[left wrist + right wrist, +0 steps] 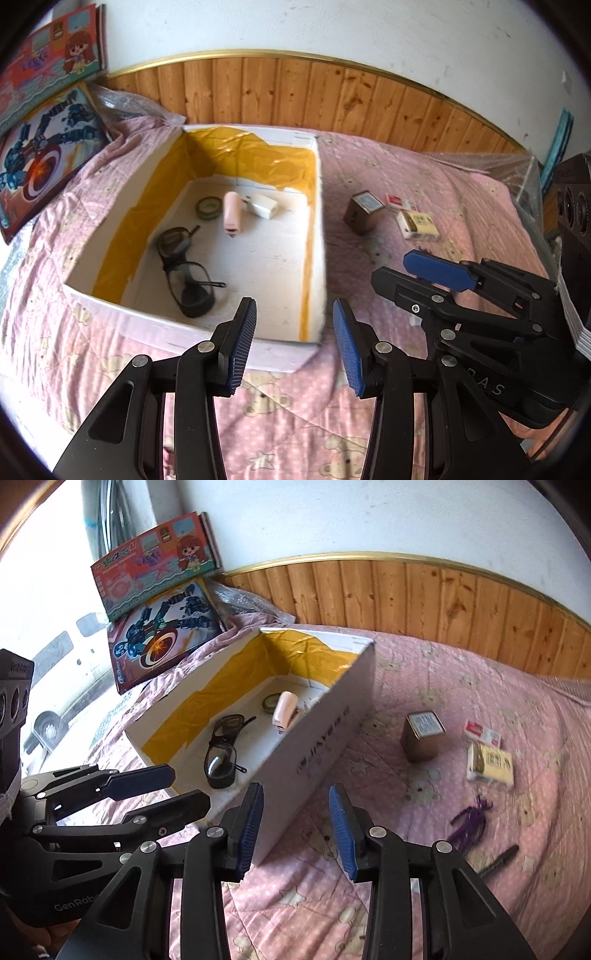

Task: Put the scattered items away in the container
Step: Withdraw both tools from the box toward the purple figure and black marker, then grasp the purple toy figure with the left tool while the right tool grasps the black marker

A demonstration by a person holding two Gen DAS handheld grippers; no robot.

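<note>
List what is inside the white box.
In the white box: glasses, a pink stapler, a green tape roll and a white charger. In the right wrist view the box's wall hides the charger.

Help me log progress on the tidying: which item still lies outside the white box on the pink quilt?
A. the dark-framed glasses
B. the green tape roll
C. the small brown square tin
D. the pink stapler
C: the small brown square tin stands on the pink quilt beside the white box; the others lie inside.
</note>
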